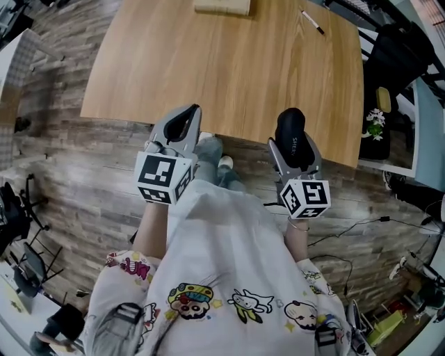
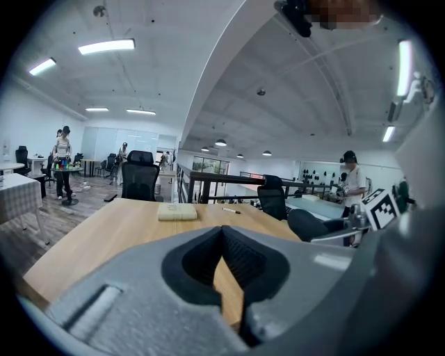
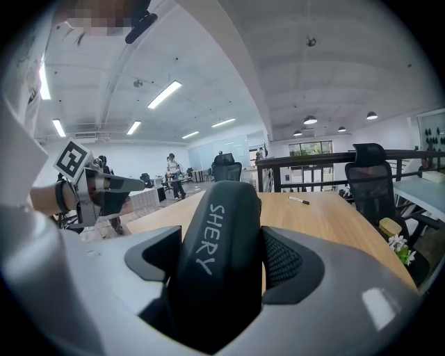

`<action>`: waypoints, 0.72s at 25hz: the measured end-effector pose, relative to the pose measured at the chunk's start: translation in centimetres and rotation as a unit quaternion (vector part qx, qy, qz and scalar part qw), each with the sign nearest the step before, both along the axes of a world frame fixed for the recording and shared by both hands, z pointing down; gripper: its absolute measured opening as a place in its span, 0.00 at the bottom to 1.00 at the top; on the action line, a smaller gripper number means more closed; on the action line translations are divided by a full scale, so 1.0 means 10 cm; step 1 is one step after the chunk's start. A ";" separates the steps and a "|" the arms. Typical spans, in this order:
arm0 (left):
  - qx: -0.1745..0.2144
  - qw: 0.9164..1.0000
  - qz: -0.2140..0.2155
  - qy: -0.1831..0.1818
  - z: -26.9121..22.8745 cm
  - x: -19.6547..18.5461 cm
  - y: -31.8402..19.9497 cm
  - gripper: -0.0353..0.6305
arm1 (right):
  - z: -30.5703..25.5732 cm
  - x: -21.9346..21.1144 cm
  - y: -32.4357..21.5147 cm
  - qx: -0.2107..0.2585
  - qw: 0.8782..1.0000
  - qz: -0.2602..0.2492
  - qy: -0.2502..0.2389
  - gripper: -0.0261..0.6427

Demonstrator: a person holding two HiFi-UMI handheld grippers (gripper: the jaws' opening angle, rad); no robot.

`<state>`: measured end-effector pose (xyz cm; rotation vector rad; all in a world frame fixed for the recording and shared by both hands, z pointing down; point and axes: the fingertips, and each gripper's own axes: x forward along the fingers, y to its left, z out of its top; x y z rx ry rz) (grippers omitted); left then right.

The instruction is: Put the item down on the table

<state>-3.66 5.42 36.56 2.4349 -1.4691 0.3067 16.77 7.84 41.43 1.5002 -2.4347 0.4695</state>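
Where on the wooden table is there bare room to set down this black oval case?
Nearly the whole light wooden table is bare, from its near edge up to the flat beige pad and the thin marker pen at the far side. Nowhere is crowded.

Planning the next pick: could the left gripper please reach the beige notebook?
Probably not: nothing blocks it, but the left gripper hovers by the table edge, the beige notebook lies far across.

Floor (image 1: 62, 174): grey-brown wood planking throughout. Light wooden table (image 1: 229, 76) at far centre. Black office chairs (image 2: 139, 177) stand at its far side, with a dark railing (image 2: 217, 178) beyond. White ceiling (image 2: 146, 76), strip lights (image 2: 106, 46) lit.
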 end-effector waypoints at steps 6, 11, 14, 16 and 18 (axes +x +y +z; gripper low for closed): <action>-0.009 1.000 0.003 0.002 0.09 -0.09 -0.25 0.06 | 0.05 -0.09 -0.24 -0.006 1.000 0.004 -0.001 0.58; -0.004 1.000 0.017 0.004 0.06 -0.15 -0.68 0.06 | 0.02 -0.18 -0.66 -0.006 1.000 0.012 0.003 0.58; -0.003 1.000 0.030 0.004 0.04 -0.18 -0.95 0.06 | -0.03 -0.26 -0.97 0.002 1.000 0.017 0.005 0.58; -0.002 0.999 0.039 0.004 0.03 -0.21 -1.13 0.06 | -0.07 -0.34 -1.16 0.006 1.000 0.019 0.006 0.58; 0.002 0.999 0.049 0.005 0.00 -0.23 -1.32 0.06 | -0.10 -0.40 -1.34 0.009 1.000 0.023 0.007 0.58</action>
